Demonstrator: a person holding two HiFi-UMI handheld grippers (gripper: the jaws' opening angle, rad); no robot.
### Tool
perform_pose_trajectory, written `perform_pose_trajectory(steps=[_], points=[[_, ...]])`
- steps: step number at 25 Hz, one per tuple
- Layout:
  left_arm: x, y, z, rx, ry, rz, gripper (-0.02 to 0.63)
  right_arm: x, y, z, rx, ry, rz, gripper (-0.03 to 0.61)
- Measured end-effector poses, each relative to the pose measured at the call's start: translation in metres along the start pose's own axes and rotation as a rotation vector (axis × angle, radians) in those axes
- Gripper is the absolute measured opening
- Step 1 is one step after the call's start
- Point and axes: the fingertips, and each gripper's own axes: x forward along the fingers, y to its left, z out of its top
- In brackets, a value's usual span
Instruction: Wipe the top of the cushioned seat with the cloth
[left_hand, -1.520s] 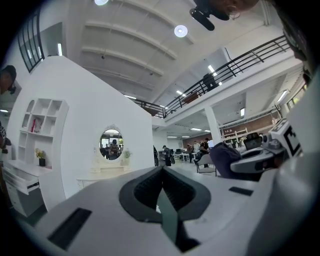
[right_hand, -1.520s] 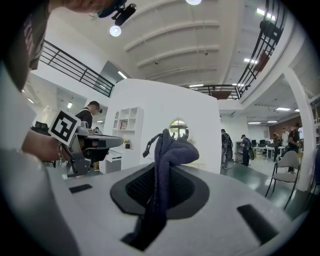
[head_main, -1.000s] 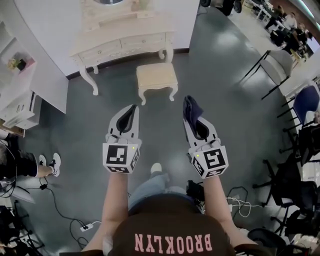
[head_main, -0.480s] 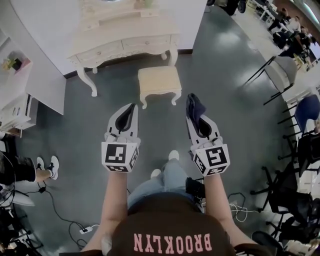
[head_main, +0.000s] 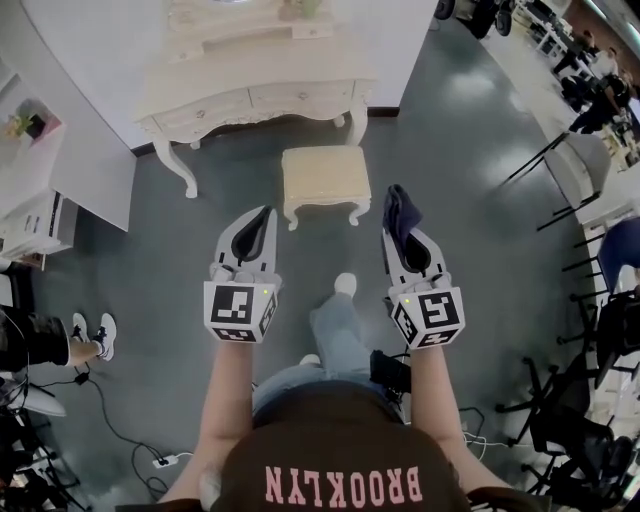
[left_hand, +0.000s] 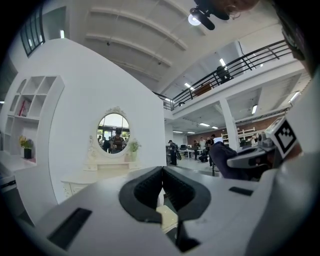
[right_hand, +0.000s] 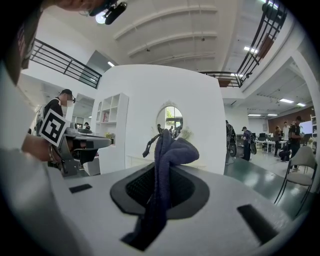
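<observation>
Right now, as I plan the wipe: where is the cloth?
In the head view, right of centre: the cloth is clamped in the right hand-held gripper, in the air right of the cushioned seat, not touching it.

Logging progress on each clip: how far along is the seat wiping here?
Done: the cloth is picked up, pinched in the shut right gripper. In hand: both grippers hang in the air over the floor, short of the cushioned seat; the left gripper is shut and empty. Left: all the wiping, since the cloth is not touching the seat.
</observation>
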Motion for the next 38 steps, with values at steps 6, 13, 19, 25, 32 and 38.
perform_pose_trajectory(steps=[6, 13, 19, 25, 32, 38], points=[[0.086, 0.015, -0.011, -0.012, 0.042, 0.018, 0.005, 0.069, -0.061, 0.001, 0.017, 0.015, 0.013, 0.037], [0.192, 0.037, -0.028, -0.041, 0.094, 0.062, 0.005, 0.157, -0.137, -0.002, 0.019, 0.057, 0.05, 0.037], [0.254, 0.054, -0.05, -0.068, 0.151, 0.103, 0.005, 0.213, -0.186, -0.011, 0.015, 0.108, 0.084, 0.038], [0.282, 0.064, -0.088, -0.1, 0.227, 0.113, 0.005, 0.245, -0.203, -0.041, 0.039, 0.179, 0.096, 0.038], [0.303, 0.077, -0.115, -0.114, 0.275, 0.088, 0.005, 0.272, -0.198, -0.066, 0.055, 0.222, 0.106, 0.038], [0.332, 0.096, -0.141, -0.112, 0.292, 0.068, 0.005, 0.301, -0.207, -0.097, 0.107, 0.253, 0.096, 0.038]])
